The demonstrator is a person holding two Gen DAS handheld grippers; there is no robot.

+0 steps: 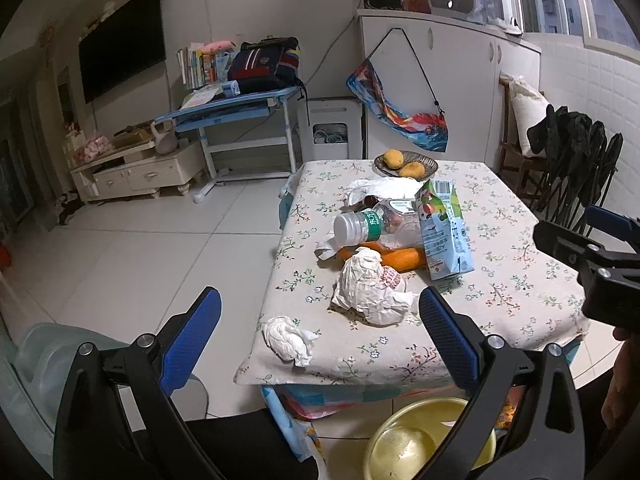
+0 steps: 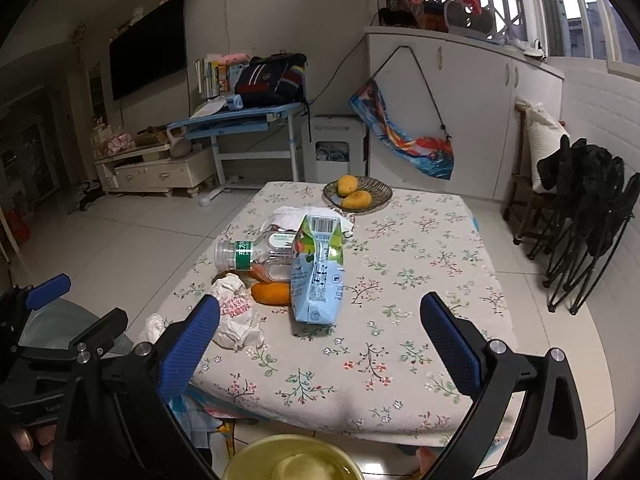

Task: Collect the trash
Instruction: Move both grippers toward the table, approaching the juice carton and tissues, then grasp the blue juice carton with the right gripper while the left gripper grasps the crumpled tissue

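Both grippers open-jawed above littered table (image 1: 500, 280)

Before me stands a low table (image 1: 500, 280) draped in a cream cloth printed with small flowers. At its far edge sits a shallow woven dish (image 1: 426, 160) holding two yellow mangoes (image 1: 412, 169). Across the middle lie a light-blue drink carton (image 1: 444, 236) on its side, a clear plastic bottle with a green label (image 1: 376, 226), an orange fruit (image 1: 404, 259), a crumpled white paper wrapper (image 1: 370, 292), and, near my edge, a small wadded white tissue (image 1: 290, 338).
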